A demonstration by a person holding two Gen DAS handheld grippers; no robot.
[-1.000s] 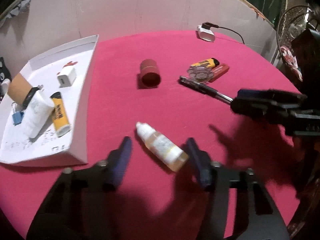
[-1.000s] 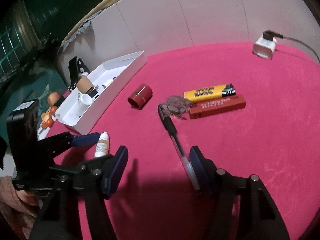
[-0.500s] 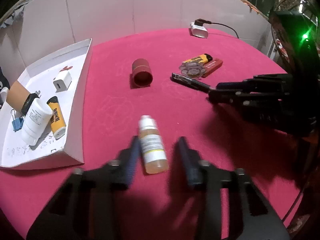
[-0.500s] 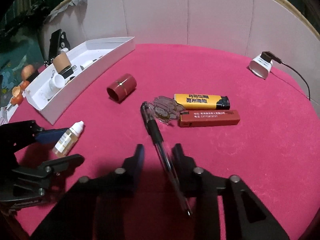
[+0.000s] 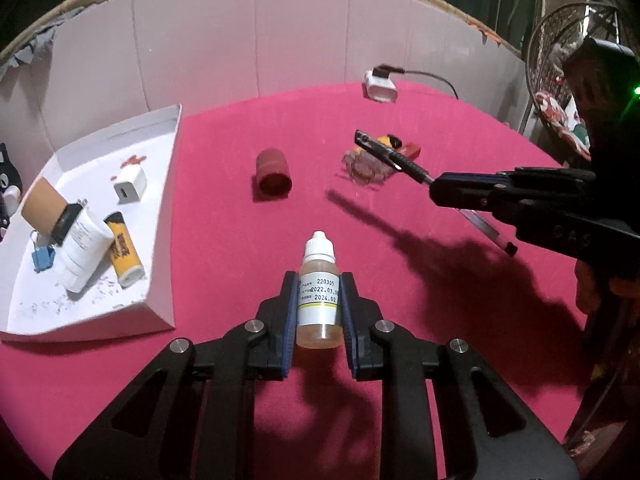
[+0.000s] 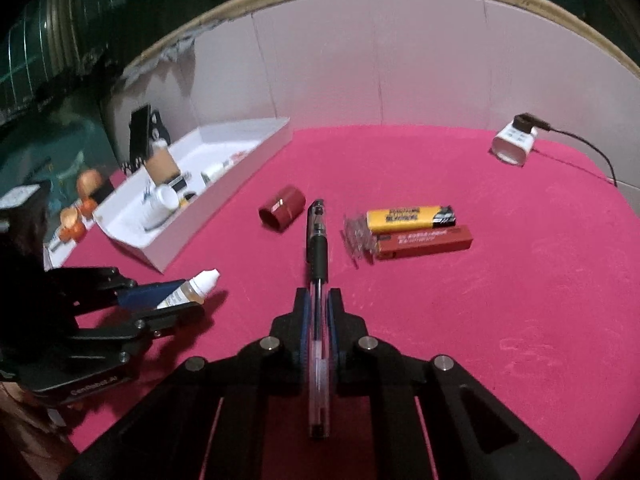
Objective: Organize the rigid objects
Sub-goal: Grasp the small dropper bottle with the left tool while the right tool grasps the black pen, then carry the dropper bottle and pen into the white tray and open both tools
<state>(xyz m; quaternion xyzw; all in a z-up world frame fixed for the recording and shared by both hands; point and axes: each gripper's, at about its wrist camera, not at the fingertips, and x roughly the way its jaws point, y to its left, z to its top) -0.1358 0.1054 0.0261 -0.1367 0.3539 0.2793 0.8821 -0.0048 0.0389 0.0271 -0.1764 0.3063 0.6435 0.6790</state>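
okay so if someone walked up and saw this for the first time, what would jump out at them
Probably both grips at once: the left hand-held gripper is clamped on a small dropper bottle near the table's front, and the right hand-held gripper is clamped on a black pen at mid-table. Next, the bright pink tablecloth and the white tray of sorted items at the left.

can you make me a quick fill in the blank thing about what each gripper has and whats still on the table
1. The left gripper is shut on a small ____.
2. The right gripper is shut on a ____.
3. The yellow lighter and the red lighter lie side by side on the ____ cloth.
4. The white tray stands to the ____ of the dark red tube in the left wrist view.

Missing words: bottle; pen; pink; left
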